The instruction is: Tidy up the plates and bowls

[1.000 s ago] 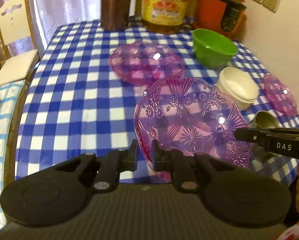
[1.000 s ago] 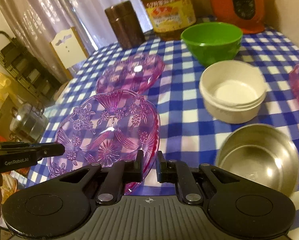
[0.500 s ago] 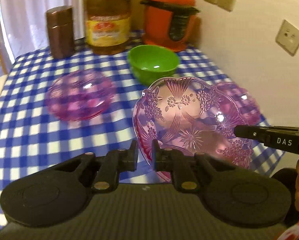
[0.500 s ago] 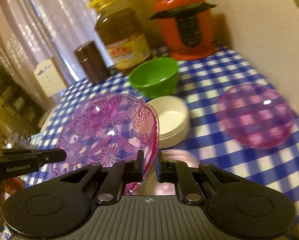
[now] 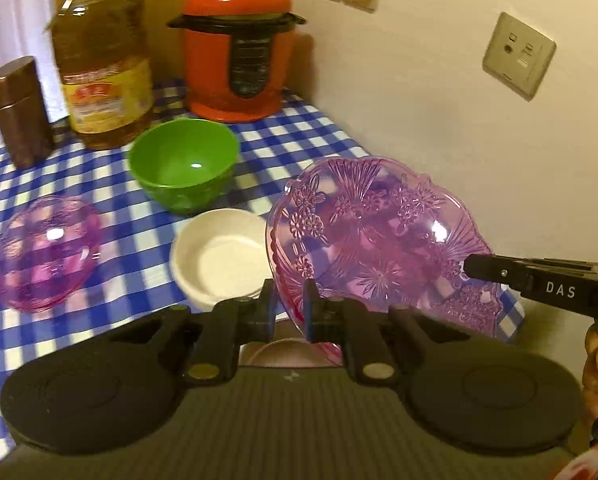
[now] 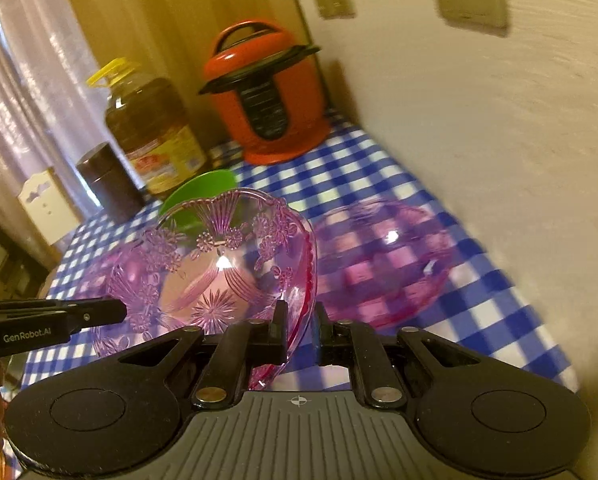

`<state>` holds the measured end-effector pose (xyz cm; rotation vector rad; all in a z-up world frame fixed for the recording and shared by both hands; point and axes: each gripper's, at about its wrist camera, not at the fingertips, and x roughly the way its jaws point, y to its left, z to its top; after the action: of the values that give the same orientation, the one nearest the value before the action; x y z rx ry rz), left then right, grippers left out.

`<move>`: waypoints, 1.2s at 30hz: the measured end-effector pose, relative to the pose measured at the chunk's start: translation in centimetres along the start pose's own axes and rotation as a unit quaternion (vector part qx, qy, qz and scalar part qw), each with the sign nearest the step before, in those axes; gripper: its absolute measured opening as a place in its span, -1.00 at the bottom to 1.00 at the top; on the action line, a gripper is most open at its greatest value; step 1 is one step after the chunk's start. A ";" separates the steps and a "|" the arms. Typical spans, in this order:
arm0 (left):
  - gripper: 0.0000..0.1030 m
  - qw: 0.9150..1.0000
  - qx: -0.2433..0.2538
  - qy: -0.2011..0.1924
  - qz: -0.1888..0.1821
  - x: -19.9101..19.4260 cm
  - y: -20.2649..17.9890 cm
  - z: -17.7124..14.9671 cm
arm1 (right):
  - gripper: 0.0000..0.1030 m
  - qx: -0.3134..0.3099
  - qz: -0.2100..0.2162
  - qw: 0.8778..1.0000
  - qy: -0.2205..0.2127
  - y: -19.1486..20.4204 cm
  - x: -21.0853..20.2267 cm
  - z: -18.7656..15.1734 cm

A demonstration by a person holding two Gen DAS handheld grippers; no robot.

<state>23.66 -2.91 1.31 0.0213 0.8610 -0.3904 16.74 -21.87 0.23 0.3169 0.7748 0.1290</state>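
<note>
While both tongs (image 5: 287, 306) (image 6: 301, 330) clamp the pink plate (image 5: 373, 236) | white bowl (image 5: 219, 258), green bowl (image 5: 183, 162) lie beside.

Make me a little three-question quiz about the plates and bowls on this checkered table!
1. True or false: both the left gripper and the right gripper pinch the flowered pink plate.
2. Which bowl sits nearest the orange cooker? A) green bowl B) white bowl
3. Fill in: the held plate is ____ the table, not lying on it.

Key: 1 true. 2 A. 3 above.
</note>
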 end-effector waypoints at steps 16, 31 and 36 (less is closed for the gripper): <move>-0.77 1.000 0.001 0.025 -0.019 7.7 -3.8 2.5 | -0.78 0.015 -0.046 0.999 -0.003 -7.1 3.1 2.3; -0.75 0.999 -0.002 0.035 -0.004 14.0 -4.9 3.6 | -0.78 -0.010 -0.083 0.996 -0.001 -10.3 8.6 3.5; -0.74 0.999 0.006 0.040 0.004 15.0 -5.1 3.5 | -0.77 -0.024 -0.090 0.996 0.000 -10.5 9.8 3.6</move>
<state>33.25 -13.21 -6.87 0.0524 0.9363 -0.3891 26.19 -30.36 -7.32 0.1998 0.7959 -0.0228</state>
